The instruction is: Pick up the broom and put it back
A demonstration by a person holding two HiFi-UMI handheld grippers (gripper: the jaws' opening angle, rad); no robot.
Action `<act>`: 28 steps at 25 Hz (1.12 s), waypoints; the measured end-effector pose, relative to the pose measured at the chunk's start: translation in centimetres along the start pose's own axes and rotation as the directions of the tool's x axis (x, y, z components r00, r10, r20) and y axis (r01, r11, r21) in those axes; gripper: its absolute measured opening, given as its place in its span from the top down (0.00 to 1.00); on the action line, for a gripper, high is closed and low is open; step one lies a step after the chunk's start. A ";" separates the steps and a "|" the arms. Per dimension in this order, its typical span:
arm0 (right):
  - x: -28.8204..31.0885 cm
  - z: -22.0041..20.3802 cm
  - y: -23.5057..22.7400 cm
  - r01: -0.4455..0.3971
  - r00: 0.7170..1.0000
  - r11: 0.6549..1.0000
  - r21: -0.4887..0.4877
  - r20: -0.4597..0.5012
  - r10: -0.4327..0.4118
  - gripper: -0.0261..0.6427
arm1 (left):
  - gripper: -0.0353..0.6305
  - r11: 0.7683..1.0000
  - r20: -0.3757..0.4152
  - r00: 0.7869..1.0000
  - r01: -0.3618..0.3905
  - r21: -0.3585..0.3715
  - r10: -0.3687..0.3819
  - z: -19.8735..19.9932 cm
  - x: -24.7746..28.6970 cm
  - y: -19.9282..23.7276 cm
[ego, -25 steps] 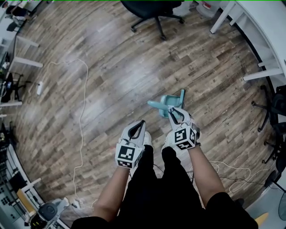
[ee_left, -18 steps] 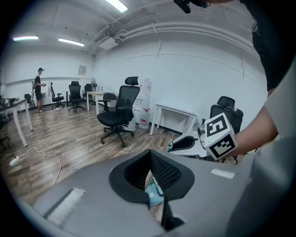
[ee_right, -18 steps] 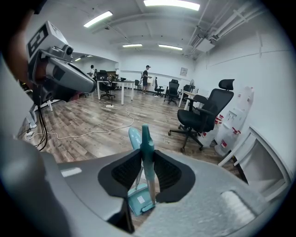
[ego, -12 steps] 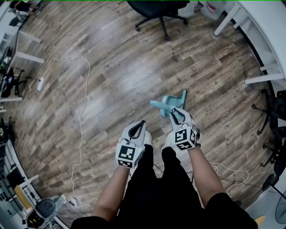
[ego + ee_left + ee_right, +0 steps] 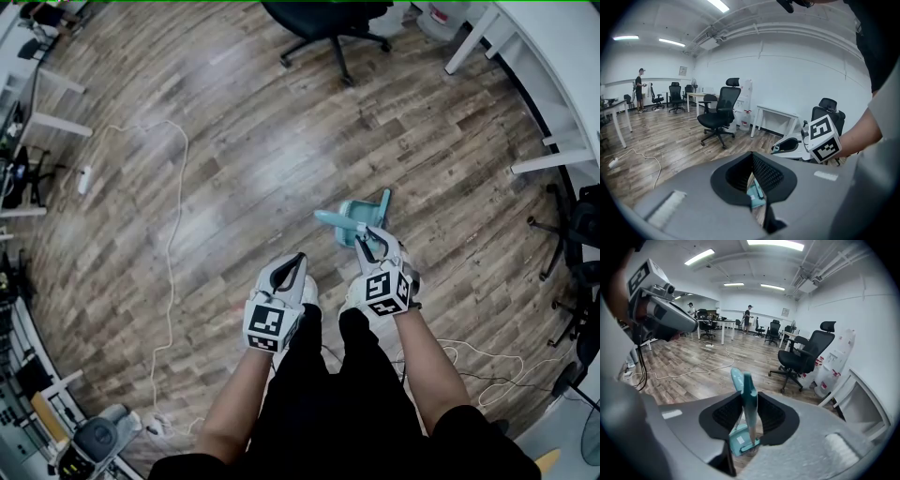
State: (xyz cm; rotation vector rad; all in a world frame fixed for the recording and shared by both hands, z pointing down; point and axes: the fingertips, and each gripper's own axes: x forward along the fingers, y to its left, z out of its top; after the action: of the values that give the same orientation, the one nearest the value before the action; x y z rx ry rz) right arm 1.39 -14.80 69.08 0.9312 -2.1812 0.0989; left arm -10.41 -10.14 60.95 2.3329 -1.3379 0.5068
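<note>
A teal broom (image 5: pixel 335 222) stands in its teal dustpan (image 5: pixel 362 212) on the wood floor in front of the person's feet. Its upright handle (image 5: pixel 750 397) rises between the pads of my right gripper (image 5: pixel 368 238). The jaws have just been opening. The pads stand close on either side of the handle without squeezing it. My left gripper (image 5: pixel 298 258) hangs to the left of the broom, apart from it, shut with nothing held. In the left gripper view a bit of the dustpan (image 5: pixel 755 194) shows below the closed tips (image 5: pixel 752 161), and the right gripper (image 5: pixel 788 145) shows at the right.
A black office chair (image 5: pixel 323 19) stands at the far end of the floor. A white cable (image 5: pixel 173 216) runs across the boards at the left. White desks (image 5: pixel 553 75) line the right side. The person's dark trouser legs (image 5: pixel 328 394) are below the grippers.
Both grippers stay where they were and the broom still stands in the dustpan. Only the head view has shifted slightly.
</note>
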 end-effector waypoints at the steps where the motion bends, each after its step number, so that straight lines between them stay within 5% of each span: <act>1: -0.2 -0.1 -0.2 0.009 1.000 1.000 0.003 0.006 -0.009 0.81 | 0.92 1.000 0.006 1.000 0.002 -0.001 -0.002 0.0 0.0 -0.2; 28: 1.3 0.2 -0.2 -0.010 1.000 0.999 0.046 -0.026 0.011 0.69 | 0.92 1.000 -0.015 1.000 0.010 -0.001 -0.010 -1.2 -0.6 -0.2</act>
State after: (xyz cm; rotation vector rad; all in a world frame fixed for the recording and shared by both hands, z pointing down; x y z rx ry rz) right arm 0.81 -15.84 69.73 0.9386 -2.1678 0.1663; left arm -10.62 -8.99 61.65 2.3292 -1.3193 0.5192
